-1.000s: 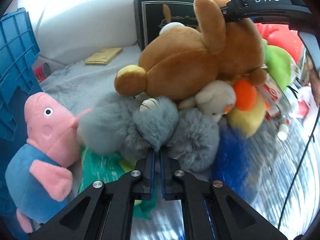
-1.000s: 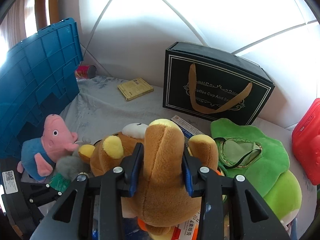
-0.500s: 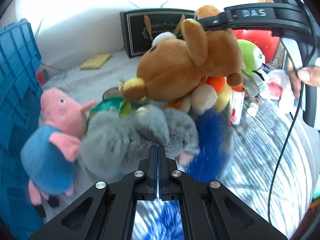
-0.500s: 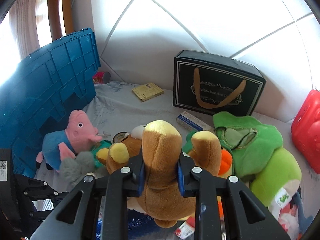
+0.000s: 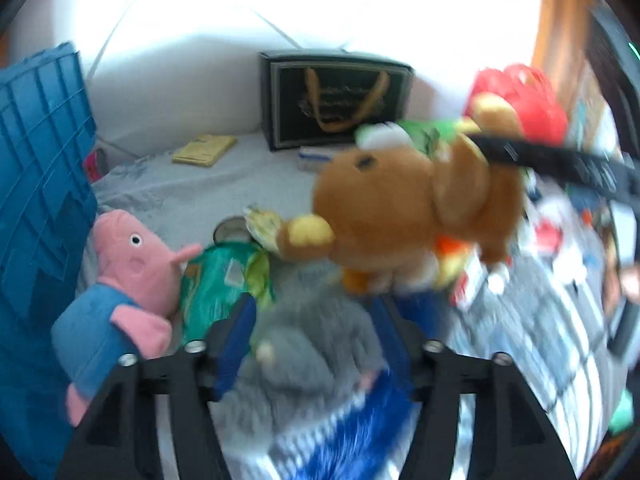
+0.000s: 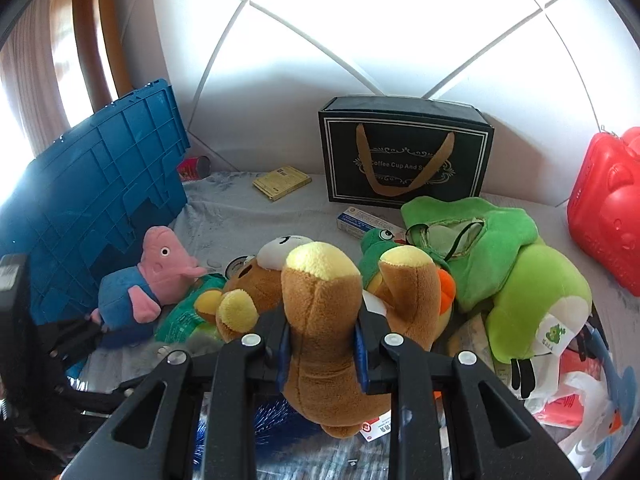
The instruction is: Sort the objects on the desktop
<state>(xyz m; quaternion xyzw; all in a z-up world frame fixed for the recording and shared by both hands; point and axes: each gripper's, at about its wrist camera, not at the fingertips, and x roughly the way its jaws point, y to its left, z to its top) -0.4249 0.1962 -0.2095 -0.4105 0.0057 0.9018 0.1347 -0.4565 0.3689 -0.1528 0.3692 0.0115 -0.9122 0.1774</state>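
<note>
Right fingers (image 6: 362, 344) around brown bear (image 6: 320, 320) (pig plush (image 6: 148, 284), green frog plush (image 6: 520, 280) alongside).

Our left gripper (image 5: 316, 320) is matte black, its two triangular finger frames cut out in the middle, with blue pads (image 5: 236, 340) inside and silver screws (image 5: 195, 346) along the top. Our right gripper (image 6: 322, 340) matches: black frames, blue pads (image 6: 285, 356), round silver screws (image 6: 251, 339) behind the tips.
</note>
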